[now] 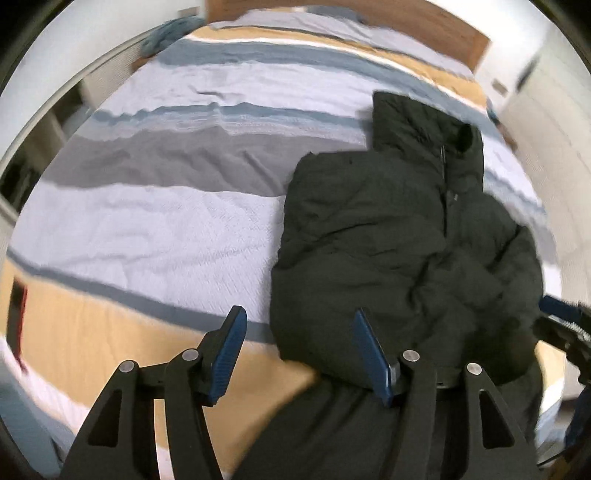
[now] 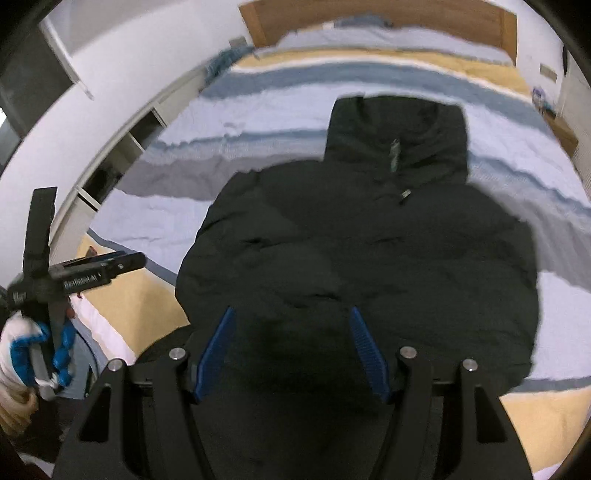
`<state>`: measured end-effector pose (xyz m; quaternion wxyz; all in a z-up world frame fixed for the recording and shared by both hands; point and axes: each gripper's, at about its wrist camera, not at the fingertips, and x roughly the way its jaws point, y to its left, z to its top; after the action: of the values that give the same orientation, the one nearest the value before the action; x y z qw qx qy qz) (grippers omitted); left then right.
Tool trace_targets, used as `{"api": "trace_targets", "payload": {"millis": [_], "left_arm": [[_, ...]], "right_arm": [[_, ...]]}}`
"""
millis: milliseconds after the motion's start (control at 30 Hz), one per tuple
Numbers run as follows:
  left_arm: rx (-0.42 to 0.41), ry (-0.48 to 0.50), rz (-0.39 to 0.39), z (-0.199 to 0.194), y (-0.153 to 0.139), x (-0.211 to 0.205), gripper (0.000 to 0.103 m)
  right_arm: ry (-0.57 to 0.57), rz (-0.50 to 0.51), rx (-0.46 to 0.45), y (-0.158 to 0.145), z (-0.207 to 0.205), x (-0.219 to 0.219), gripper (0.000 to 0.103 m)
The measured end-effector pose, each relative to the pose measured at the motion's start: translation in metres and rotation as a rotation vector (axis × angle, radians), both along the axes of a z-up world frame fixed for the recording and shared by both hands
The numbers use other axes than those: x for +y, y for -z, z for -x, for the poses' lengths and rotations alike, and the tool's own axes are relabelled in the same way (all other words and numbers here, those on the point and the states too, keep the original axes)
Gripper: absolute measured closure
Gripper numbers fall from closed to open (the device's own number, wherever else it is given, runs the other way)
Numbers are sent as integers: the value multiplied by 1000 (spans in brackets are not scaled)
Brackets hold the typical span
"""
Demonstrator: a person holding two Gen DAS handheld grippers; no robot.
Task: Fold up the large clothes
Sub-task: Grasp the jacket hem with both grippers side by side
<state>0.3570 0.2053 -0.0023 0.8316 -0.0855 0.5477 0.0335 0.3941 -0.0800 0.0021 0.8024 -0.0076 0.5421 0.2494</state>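
A black padded jacket (image 1: 388, 240) lies flat on the striped bed cover (image 1: 166, 221), with its hood (image 1: 417, 122) toward the headboard and its zip facing up. My left gripper (image 1: 299, 321) hovers open over the jacket's near left corner, its right finger over the fabric and its left finger over the cover. Nothing is pinched. In the right wrist view the jacket (image 2: 369, 251) fills the middle. My right gripper (image 2: 291, 314) stands open above the jacket's near hem and holds nothing. A gloved hand (image 2: 22, 347) holds the other tool at the left edge.
A wooden headboard (image 2: 369, 14) closes the far end of the bed. A white shelf unit (image 2: 122, 147) runs along the bed's left side, and a blue-green cloth (image 1: 162, 37) lies at the far left corner. A white wall (image 1: 546, 147) stands on the right.
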Motion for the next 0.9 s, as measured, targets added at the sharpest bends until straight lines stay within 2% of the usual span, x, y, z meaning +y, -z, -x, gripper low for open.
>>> {"api": "trace_targets", "payload": {"millis": [167,300,467,600,900], "left_arm": [[5,76,8,-11,15,7,45],[24,97,-4,-24,28,4,45],[51,89,-40,-39,43,-10,45],[71,68,-33,-48,53,-29,44],[114,79,-85,-50,75,-63,40]], "right_arm": [[33,77,54,34,-8,54,40],[38,107,50,49,-13,69,39],[-18,129,54,69,-13,61,39],[-64,155,66,86,-7,41,39],[-133,178,42,91,17,3,39]]}}
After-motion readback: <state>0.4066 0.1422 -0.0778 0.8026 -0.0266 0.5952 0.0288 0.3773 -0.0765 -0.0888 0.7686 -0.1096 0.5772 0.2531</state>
